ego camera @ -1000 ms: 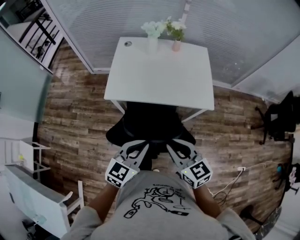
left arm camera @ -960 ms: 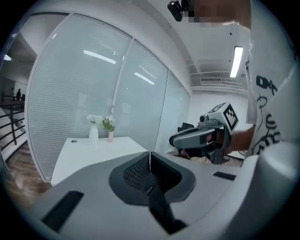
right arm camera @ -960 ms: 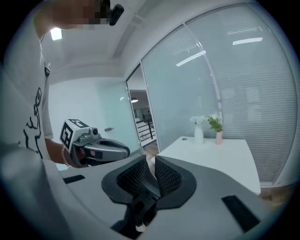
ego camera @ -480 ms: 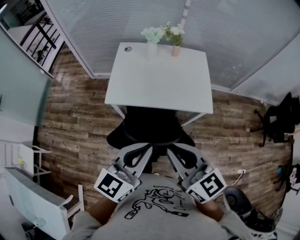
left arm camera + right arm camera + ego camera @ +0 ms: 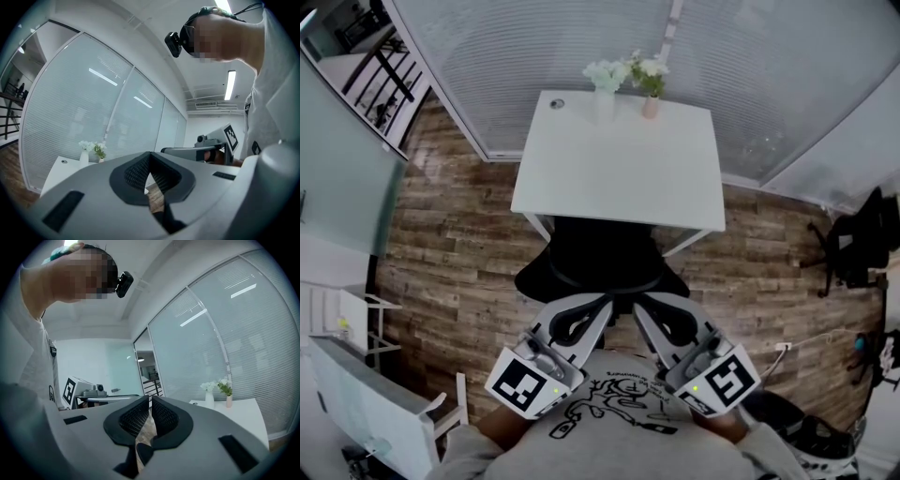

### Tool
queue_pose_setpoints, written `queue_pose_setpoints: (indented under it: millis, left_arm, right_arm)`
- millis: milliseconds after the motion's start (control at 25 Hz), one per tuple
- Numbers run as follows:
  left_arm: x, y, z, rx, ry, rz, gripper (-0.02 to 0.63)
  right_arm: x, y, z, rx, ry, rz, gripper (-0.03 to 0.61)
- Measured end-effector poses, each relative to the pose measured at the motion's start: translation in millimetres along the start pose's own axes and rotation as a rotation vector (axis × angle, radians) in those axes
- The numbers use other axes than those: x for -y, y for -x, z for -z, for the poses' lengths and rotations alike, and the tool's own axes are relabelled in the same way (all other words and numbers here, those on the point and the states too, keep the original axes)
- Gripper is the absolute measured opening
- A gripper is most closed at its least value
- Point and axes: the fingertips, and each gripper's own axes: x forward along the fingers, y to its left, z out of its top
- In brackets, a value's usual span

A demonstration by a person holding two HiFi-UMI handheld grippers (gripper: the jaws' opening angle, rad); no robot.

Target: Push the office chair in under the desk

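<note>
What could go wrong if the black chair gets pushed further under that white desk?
The office chair looks about as wide as the gap between the legs of the desk, so it might knock one. A jolt could tip the white vase or the small pink vase near the far edge. The left gripper and right gripper are both shut and hold nothing, so pushing with those narrow tips might slip off the backrest.

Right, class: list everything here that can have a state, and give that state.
office chair: partly under the desk, back showing at its near edge.
white vase, pink vase: upright at the desk's far edge.
left gripper: shut, empty.
right gripper: has just been closing, now shut, empty.
</note>
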Motion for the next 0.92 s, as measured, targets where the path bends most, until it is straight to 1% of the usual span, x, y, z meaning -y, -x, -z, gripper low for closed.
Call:
queue_pose_setpoints:
  millis: [360, 920]
  left_arm:
    - [2.2, -10.9, -3.4, -0.007, 0.005, 0.004, 0.002]
    - [9.5, -10.2, -0.2, -0.014, 0.001, 0.016, 0.002]
  right_arm:
    - [8.7, 1.7, -4.9, -0.002, 0.004, 0.008, 0.043]
    - [5.5, 6.1, -3.1, -0.007, 0.011, 0.013, 0.041]
